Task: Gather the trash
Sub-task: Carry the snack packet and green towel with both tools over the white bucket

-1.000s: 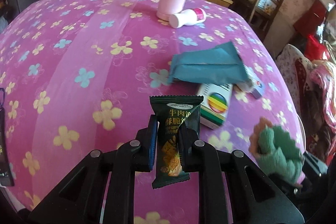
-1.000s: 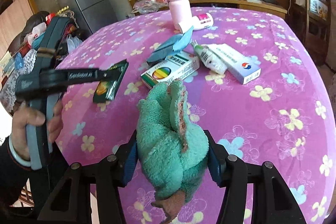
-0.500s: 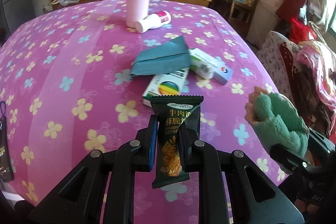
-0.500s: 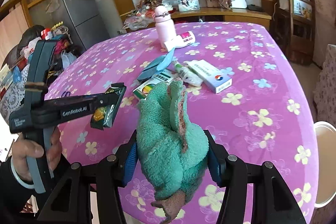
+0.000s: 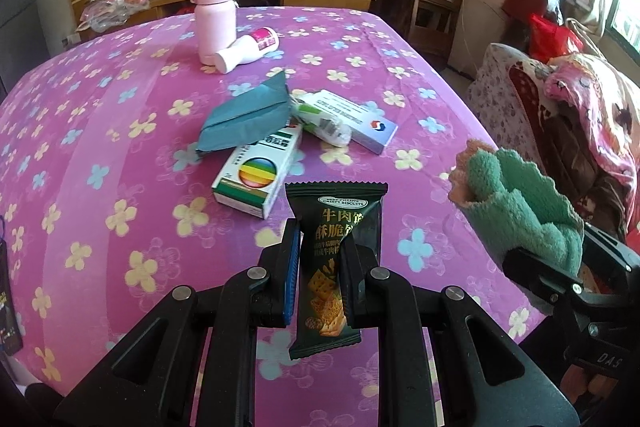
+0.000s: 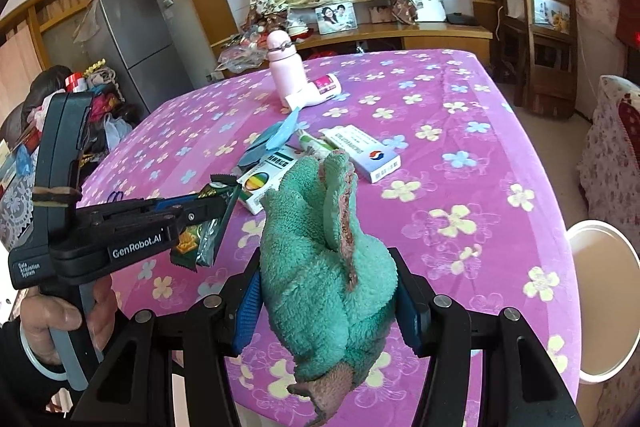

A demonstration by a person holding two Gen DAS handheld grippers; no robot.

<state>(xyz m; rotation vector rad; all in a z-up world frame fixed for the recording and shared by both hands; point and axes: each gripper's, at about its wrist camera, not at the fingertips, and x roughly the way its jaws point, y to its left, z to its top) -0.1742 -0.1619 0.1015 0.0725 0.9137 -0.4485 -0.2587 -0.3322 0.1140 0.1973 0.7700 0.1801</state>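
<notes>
My left gripper is shut on a dark green biscuit wrapper, held upright above the near edge of the pink flowered table. In the right wrist view that gripper reaches in from the left with the wrapper hanging from it, a hand on its grip. My right gripper is shut on a bunched green cloth; the cloth shows at the right of the left wrist view. On the table lie a teal pouch, a rainbow-marked box, a white tube and a white-blue box.
A pink bottle stands at the table's far side with a white bottle lying against it. A white round bin sits on the floor right of the table. A wooden chair and a covered seat stand to the right.
Both grippers have drawn back and up from the table with their loads still held. The table items now look smaller and farther, and the bin has come into the right wrist view.
</notes>
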